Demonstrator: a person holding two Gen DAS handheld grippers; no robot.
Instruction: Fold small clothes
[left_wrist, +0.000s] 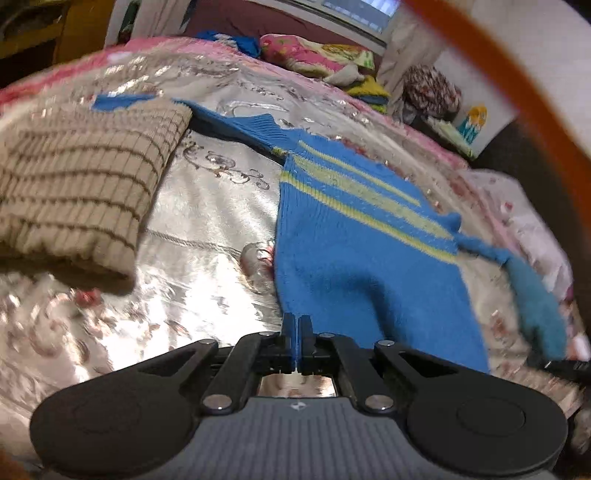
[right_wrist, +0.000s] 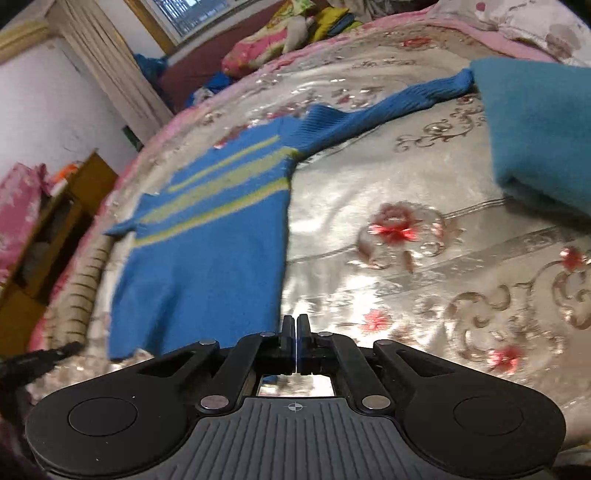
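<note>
A small blue knit sweater (left_wrist: 354, 236) with yellow-green chest stripes lies on the silvery flowered bedspread (left_wrist: 214, 206), one sleeve stretched away at the far side. My left gripper (left_wrist: 297, 325) is shut on the sweater's near hem at its left corner. In the right wrist view the same sweater (right_wrist: 207, 236) lies to the left, its sleeve reaching right. My right gripper (right_wrist: 296, 325) is shut on the hem at the sweater's right corner; a thin blue edge shows between the pads.
A folded beige checked knit (left_wrist: 74, 192) lies to the left on the bed. A folded teal garment (right_wrist: 539, 129) lies to the right. Pillows and piled clothes (left_wrist: 314, 55) sit at the bed's far end. A wooden cabinet (right_wrist: 48, 243) stands beside the bed.
</note>
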